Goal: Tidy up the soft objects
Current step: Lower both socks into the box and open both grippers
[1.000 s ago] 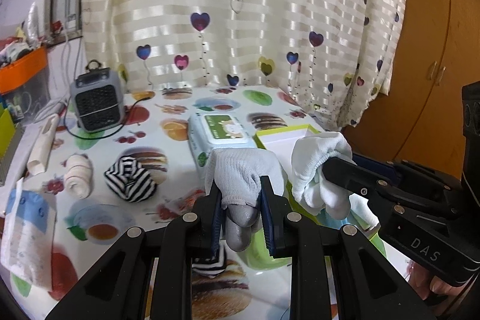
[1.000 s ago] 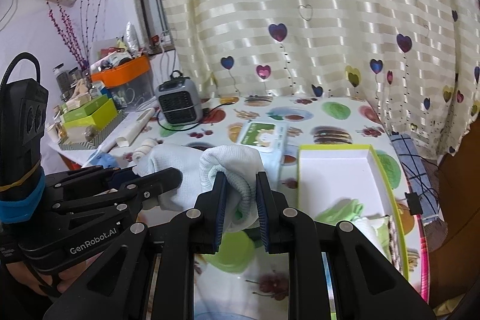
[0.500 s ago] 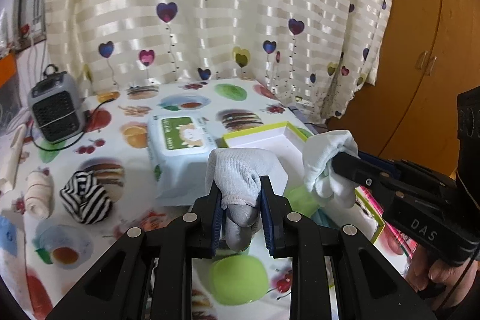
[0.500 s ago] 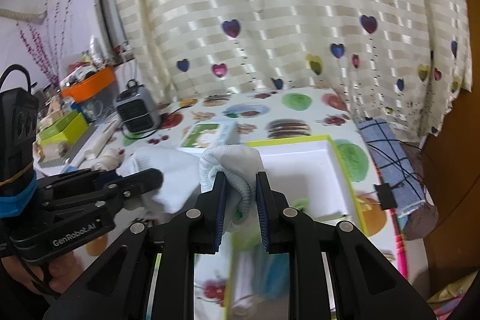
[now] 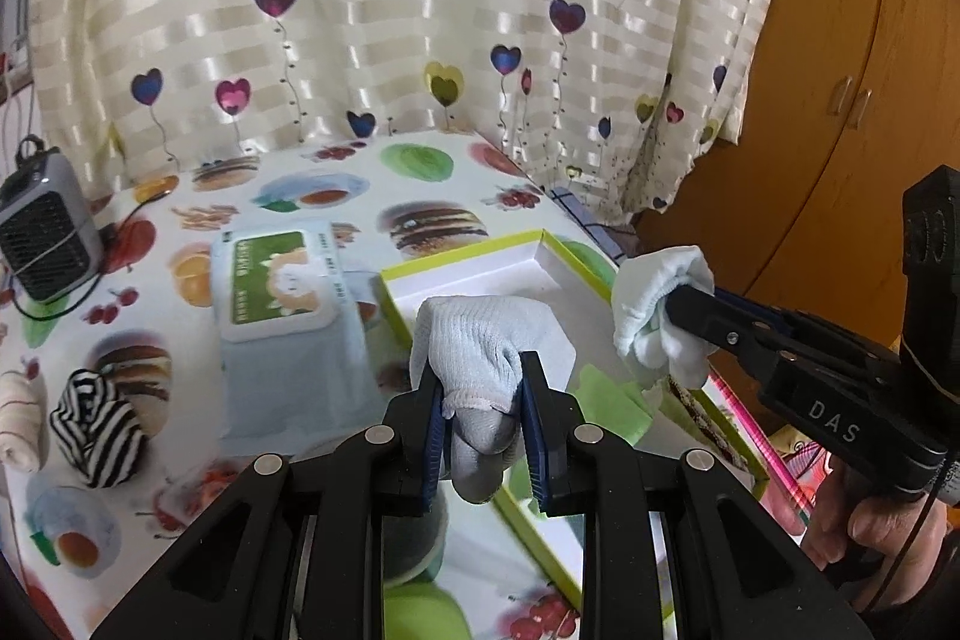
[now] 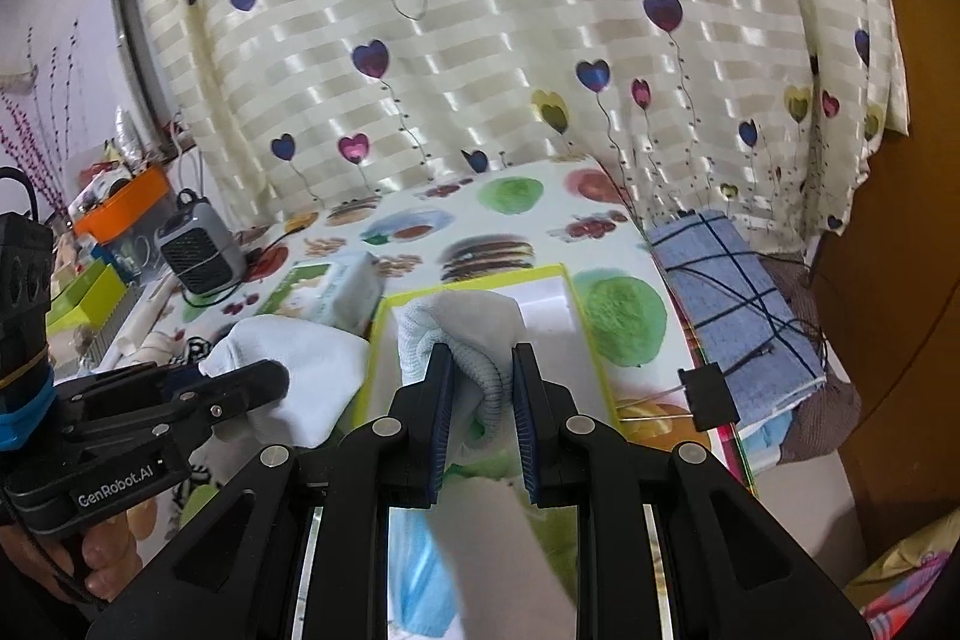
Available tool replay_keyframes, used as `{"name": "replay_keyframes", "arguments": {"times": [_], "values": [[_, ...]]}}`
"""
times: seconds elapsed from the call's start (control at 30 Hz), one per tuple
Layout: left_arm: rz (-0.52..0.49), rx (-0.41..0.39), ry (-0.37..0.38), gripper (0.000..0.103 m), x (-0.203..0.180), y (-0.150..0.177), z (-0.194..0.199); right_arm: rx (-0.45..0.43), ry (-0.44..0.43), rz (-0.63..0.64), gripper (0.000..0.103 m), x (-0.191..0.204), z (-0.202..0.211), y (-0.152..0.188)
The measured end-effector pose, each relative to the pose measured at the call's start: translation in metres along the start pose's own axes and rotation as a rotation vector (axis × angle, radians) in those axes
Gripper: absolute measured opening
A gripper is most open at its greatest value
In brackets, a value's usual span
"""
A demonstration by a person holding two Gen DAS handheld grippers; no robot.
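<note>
Left wrist view: jaws of the left gripper (image 5: 483, 418) pinch a white-and-grey sock (image 5: 480, 358), knit white cuff bunched above the pads, grey toe drooping below. It hangs over the near edge of the green-rimmed box (image 5: 474, 256) on the worktop (image 5: 420, 160). The right gripper (image 5: 678, 304) off to the right clamps a white sock (image 5: 654, 316). Striped sock ball (image 5: 96, 418) and wipes pack (image 5: 282, 286) lie left of the box.

Right wrist view: jaws pressed on that white sock (image 6: 462, 340), ribbed cuff folded between the pads, above the box interior (image 6: 540, 298). Left gripper (image 6: 264, 376) sits just left.
</note>
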State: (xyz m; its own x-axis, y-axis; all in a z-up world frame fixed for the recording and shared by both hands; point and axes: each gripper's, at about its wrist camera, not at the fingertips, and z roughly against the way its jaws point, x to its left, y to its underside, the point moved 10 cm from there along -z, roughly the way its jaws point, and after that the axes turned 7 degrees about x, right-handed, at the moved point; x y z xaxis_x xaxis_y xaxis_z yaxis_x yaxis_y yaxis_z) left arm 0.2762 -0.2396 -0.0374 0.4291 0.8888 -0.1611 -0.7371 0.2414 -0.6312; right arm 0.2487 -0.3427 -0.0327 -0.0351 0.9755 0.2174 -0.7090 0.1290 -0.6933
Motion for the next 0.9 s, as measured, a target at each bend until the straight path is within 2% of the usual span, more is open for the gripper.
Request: {"name": "replay_keyframes", "arguments": {"times": [0.4, 0.47, 0.5, 0.53, 0.6, 0.9], "values": [[0.001, 0.091, -0.014, 0.024, -0.007, 0.003, -0.041, 0.102, 0.009, -0.054, 0.023, -0.025, -0.038, 0.017], [0.002, 0.101, -0.017, 0.025, -0.008, 0.004, -0.045, 0.096, 0.017, -0.047, 0.026, -0.026, -0.038, 0.018], [0.003, 0.105, -0.011, 0.026, -0.009, 0.005, -0.047, 0.088, 0.019, -0.043, 0.031, -0.027, -0.037, 0.018], [0.005, 0.113, 0.003, 0.028, -0.01, 0.005, -0.05, 0.081, 0.021, -0.042, 0.04, -0.028, -0.036, 0.017], [0.008, 0.121, 0.021, 0.029, -0.013, 0.006, -0.052, 0.071, 0.018, -0.042, 0.05, -0.028, -0.034, 0.016], [-0.01, 0.08, 0.042, 0.033, -0.018, 0.001, -0.033, 0.037, 0.02, -0.032, 0.05, -0.019, -0.014, 0.015]]}}
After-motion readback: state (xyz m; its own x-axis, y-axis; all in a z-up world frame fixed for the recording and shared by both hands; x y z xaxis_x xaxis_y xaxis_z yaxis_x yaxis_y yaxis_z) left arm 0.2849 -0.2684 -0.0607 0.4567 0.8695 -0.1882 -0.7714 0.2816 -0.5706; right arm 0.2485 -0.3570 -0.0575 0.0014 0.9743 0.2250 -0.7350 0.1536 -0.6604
